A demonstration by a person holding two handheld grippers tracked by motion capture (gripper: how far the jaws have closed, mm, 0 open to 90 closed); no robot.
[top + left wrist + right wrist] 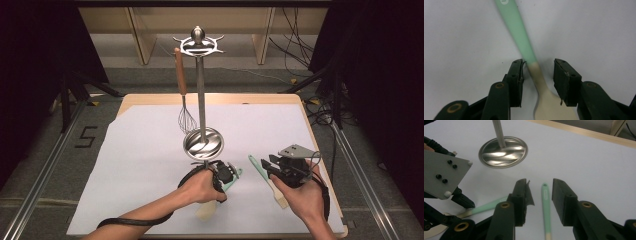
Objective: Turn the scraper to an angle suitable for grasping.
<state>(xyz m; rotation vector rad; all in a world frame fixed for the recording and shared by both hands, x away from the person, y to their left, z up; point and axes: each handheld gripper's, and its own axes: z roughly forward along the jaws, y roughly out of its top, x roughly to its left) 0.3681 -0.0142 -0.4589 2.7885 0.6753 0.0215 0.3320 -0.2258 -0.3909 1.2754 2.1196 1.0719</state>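
Your left tool [537, 75] sits low over the white sheet on the table [260, 100], jaws partly apart, straddling a spatula [524, 37] right where its mint-green handle meets the cream blade. There's a gap on both sides of the neck, so the pads aren't pressing on it; it lies flat on the sheet. In the high view that left tool [226, 172] is just in front of the utensil stand's round steel base [203, 143], with a whisk [184, 100] hanging from the stand's top. Your right tool [540, 195] is also partly open, and a second mint-handled spatula [545, 205] lies between its jaws, untouched. From above, that second spatula [265, 177] runs diagonally beside your right tool [272, 167].
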